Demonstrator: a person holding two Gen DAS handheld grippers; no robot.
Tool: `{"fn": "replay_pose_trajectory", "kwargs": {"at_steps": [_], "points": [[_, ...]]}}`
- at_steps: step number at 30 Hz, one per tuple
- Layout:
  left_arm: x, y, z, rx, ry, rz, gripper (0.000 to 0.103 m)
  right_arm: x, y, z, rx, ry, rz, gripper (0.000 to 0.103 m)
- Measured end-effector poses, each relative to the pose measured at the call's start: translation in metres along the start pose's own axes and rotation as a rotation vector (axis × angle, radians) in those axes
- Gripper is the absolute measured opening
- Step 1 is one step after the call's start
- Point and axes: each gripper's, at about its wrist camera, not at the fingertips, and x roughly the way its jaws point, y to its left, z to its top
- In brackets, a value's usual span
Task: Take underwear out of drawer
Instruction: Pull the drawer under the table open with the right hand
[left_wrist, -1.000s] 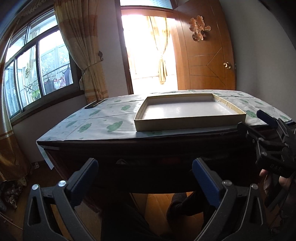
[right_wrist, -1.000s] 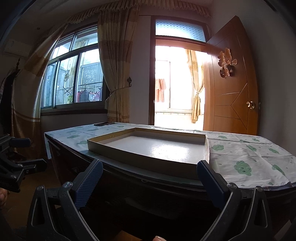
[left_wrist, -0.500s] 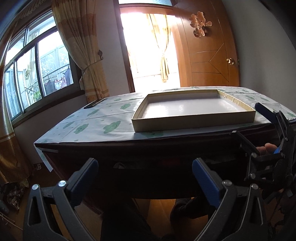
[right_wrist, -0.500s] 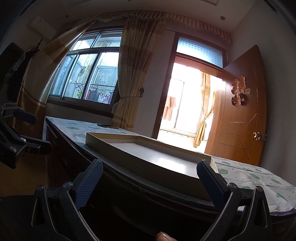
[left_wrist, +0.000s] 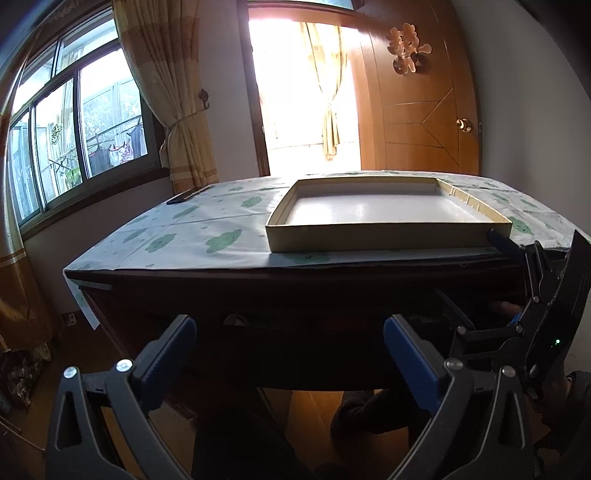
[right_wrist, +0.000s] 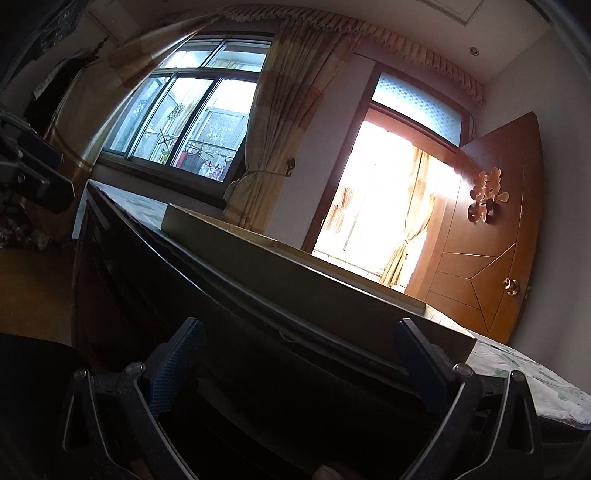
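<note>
A dark wooden desk (left_wrist: 295, 295) stands before me; its drawer front is in deep shadow and I cannot make out a drawer line or any underwear. My left gripper (left_wrist: 291, 350) is open and empty, held in front of the desk below its top edge. My right gripper (right_wrist: 295, 354) is open and empty, tilted and close up against the dark desk front (right_wrist: 221, 314). The right gripper also shows at the right edge of the left wrist view (left_wrist: 532, 295), low by the desk front.
A shallow cardboard tray (left_wrist: 384, 236) lies on the cloud-print tablecloth (left_wrist: 192, 236) on the desk top. A dark flat object (left_wrist: 184, 195) lies at the far left of the cloth. A window, curtains and an open wooden door (left_wrist: 424, 122) stand behind.
The right gripper has dropped and tilted, moving in close to the desk front below the tray. The left gripper has edged closer and slightly left.
</note>
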Motion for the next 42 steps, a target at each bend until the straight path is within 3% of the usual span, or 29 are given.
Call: {"fn": "replay_pose_trajectory", "kwargs": {"at_steps": [5, 17, 42], "points": [[-0.001, 0.001, -0.001, -0.001, -0.001, 0.006, 0.103, -0.002, 0.003, 0.002, -0.046, 0.008, -0.008, 0.102], [-0.005, 0.010, -0.011, -0.013, 0.013, 0.013, 0.103, -0.019, -0.006, 0.008, 0.024, 0.005, 0.013, 0.102], [-0.006, 0.017, -0.019, -0.026, 0.041, 0.009, 0.103, -0.040, -0.002, 0.013, 0.154, 0.125, 0.103, 0.102]]}}
